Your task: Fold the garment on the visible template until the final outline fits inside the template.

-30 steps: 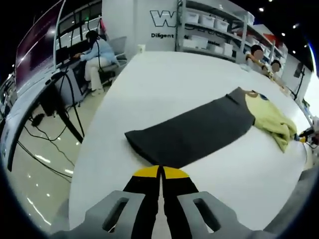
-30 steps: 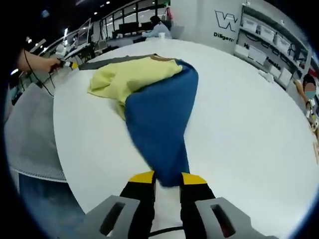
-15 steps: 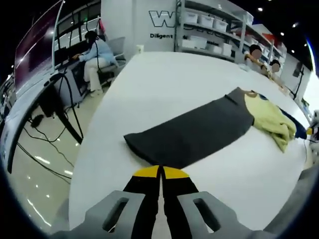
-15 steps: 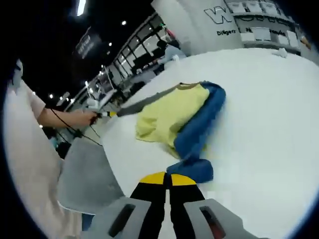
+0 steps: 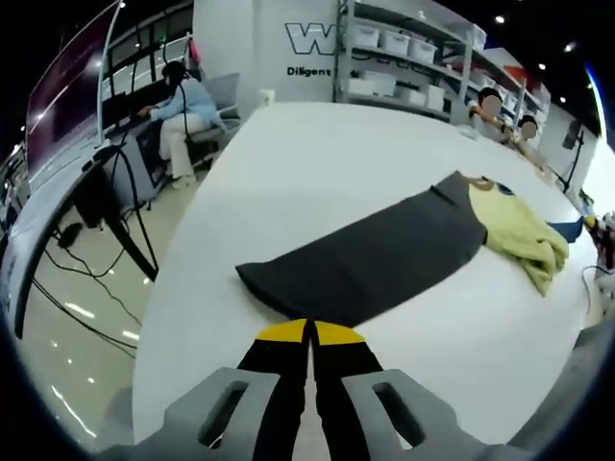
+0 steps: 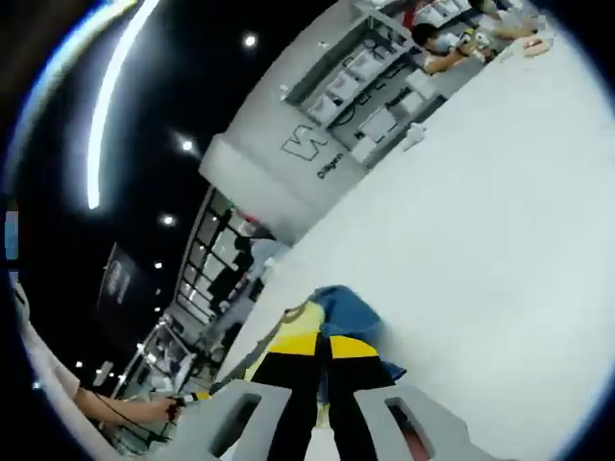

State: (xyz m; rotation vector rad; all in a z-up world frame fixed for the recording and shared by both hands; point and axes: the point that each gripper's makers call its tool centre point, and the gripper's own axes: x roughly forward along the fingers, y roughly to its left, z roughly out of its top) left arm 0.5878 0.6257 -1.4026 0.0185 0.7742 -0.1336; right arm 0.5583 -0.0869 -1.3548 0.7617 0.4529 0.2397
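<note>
The garment lies on the white table [image 5: 288,163] in three colour blocks. A long dark grey part [image 5: 375,254] runs from my left gripper to a yellow part [image 5: 519,226], with a small blue tip [image 5: 567,229] at the far right. My left gripper [image 5: 309,331] is shut at the grey hem, low over the table. My right gripper [image 6: 324,341] is shut on the blue part [image 6: 348,309], lifted and tilted up, with yellow cloth [image 6: 306,313] just beside it. A hand [image 6: 144,408] with the other gripper is at the lower left of the right gripper view.
The table's edge [image 5: 178,279] drops to a shiny floor with cables [image 5: 86,288] on the left. A seated person [image 5: 187,110] works at a desk beyond. Shelves with bins [image 5: 404,58] and several people stand behind the table's far end.
My right gripper has pinched the blue part and raised it up and over toward the yellow part, its view tipping toward the ceiling. The left gripper has stayed put on the grey hem.
</note>
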